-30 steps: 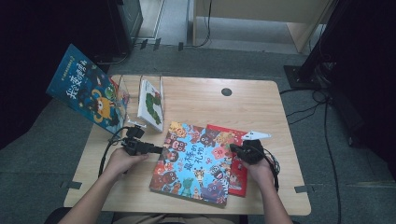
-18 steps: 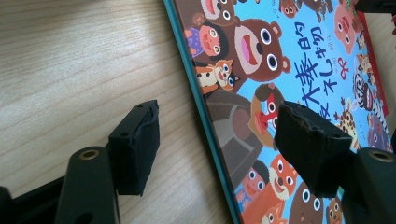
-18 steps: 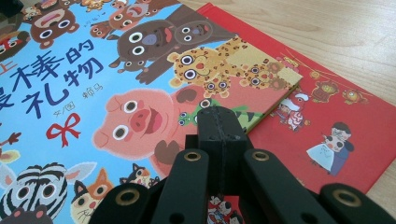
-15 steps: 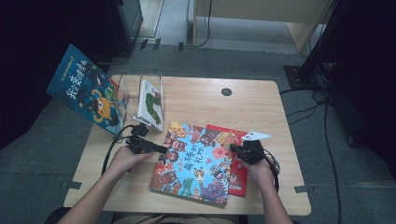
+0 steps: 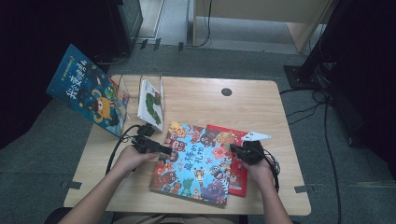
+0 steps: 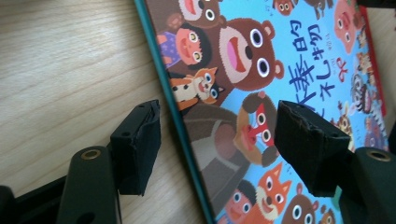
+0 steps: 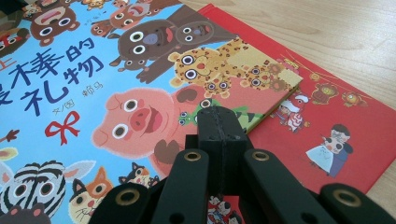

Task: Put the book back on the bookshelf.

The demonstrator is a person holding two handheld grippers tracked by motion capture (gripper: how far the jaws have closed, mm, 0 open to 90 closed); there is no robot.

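A: What does the left gripper view add to the high view?

B: It shows the left tool (image 6: 217,149) released, its jaws set wide astride the teal spine edge of the blue animal picture book (image 6: 280,93): one pad over the bare desk (image 6: 60,70), the other over the cover, neither pressing. From the high view that tool (image 5: 163,150) merely sits at the book's left edge.

A: And the right gripper view?

B: The right tool (image 7: 219,126) is clenched with nothing between the pads, its tip low over the cover near the book's right edge. It also shows the blue book (image 7: 93,93) lying on top of the red picture book (image 7: 336,121), overlapping it.

A: Where does the blue book lie, and which way does it run?

B: Flat at the near middle of the desk (image 5: 233,107), seen from the high view (image 5: 198,163). Its long axis runs from the far side towards the person, tilted slightly, with the spine on the left.

A: How many books?

B: Four: the blue one, the red one (image 5: 236,175) beneath it, a white-covered book (image 5: 152,105) leaning upright at the far left, and a dark blue book (image 5: 88,88) propped past the desk's left edge. Two tools, one in each hand.
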